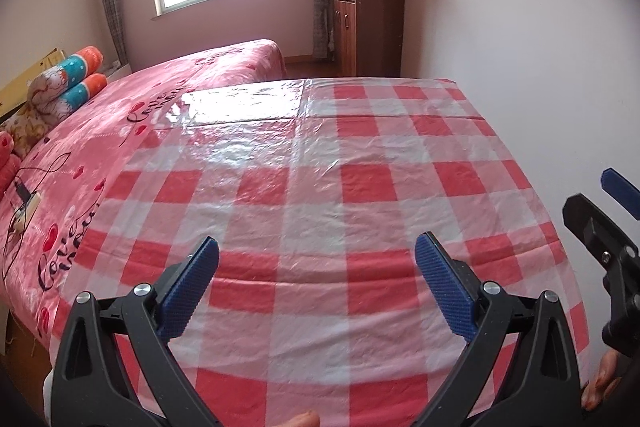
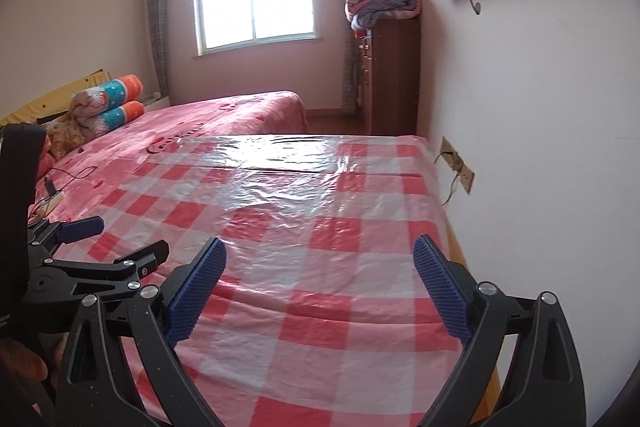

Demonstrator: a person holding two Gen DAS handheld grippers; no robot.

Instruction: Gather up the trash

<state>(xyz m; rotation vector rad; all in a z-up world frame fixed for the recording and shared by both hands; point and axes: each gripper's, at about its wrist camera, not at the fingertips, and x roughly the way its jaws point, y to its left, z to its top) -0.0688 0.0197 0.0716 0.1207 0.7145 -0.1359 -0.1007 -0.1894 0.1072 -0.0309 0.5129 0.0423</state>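
Observation:
My left gripper [image 1: 316,267] is open and empty, its blue pads spread wide above a table covered by a red and white checked plastic cloth [image 1: 340,163]. My right gripper [image 2: 320,267] is also open and empty above the same cloth [image 2: 320,203]. The right gripper shows at the right edge of the left wrist view [image 1: 600,219], and the left gripper shows at the left of the right wrist view [image 2: 92,251]. No trash shows on the cloth in either view.
A bed with a pink sheet [image 1: 132,115] touches the table's left side, with rolled pillows [image 1: 76,75] and a cable [image 1: 24,195] on it. A white wall [image 1: 520,47] runs along the right. A wooden cabinet [image 1: 368,23] holding a folded blanket stands beyond. A wall socket [image 2: 456,167] sits near the table.

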